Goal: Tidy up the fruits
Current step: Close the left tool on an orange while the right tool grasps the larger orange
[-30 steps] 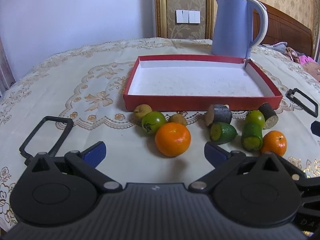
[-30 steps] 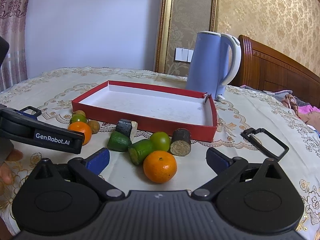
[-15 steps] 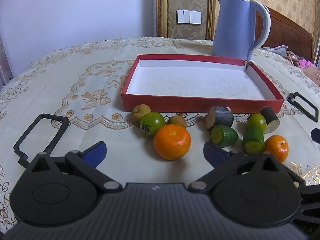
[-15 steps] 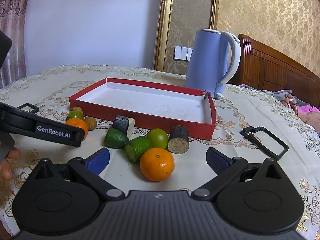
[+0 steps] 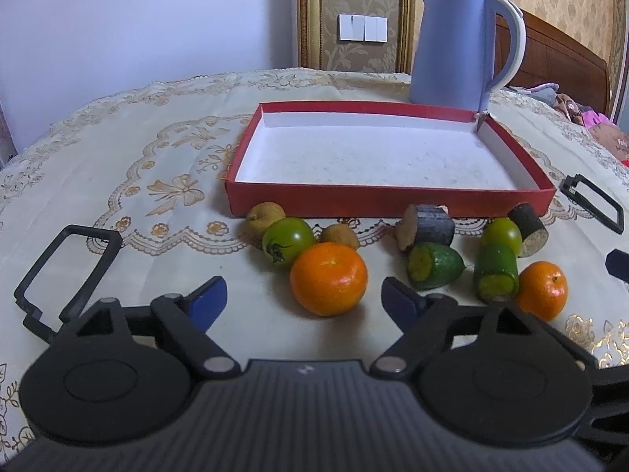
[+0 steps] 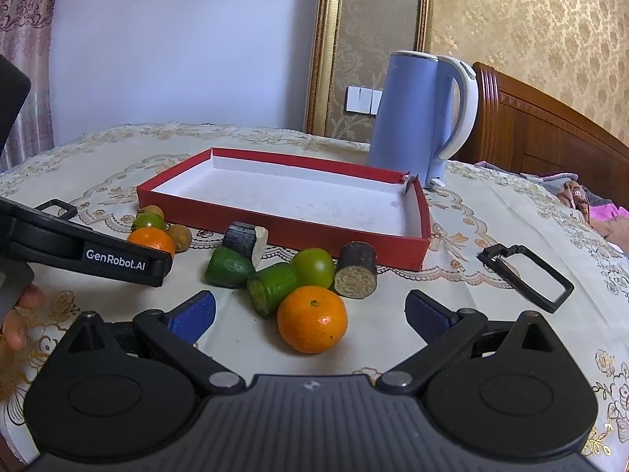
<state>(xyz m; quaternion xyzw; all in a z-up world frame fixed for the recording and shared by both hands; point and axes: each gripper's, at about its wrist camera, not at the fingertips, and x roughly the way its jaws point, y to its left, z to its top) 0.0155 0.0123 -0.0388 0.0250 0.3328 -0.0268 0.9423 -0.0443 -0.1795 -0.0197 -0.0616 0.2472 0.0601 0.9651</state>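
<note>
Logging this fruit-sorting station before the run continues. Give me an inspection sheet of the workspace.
Surface: table under a cream embroidered cloth.
Job's things: red tray empty; two oranges, green tomatoes, cut green and dark pieces, small brown fruits in front of it.
Clutter: blue kettle behind the tray.
Grippers: left gripper open, jaws just been closing, nothing between; right gripper open.
Cables: nothing seen.
Surroundings: wall switches, wooden headboard, curtain.

Low wrist views, both toward red tray [image 5: 389,200]; shared fruit.
</note>
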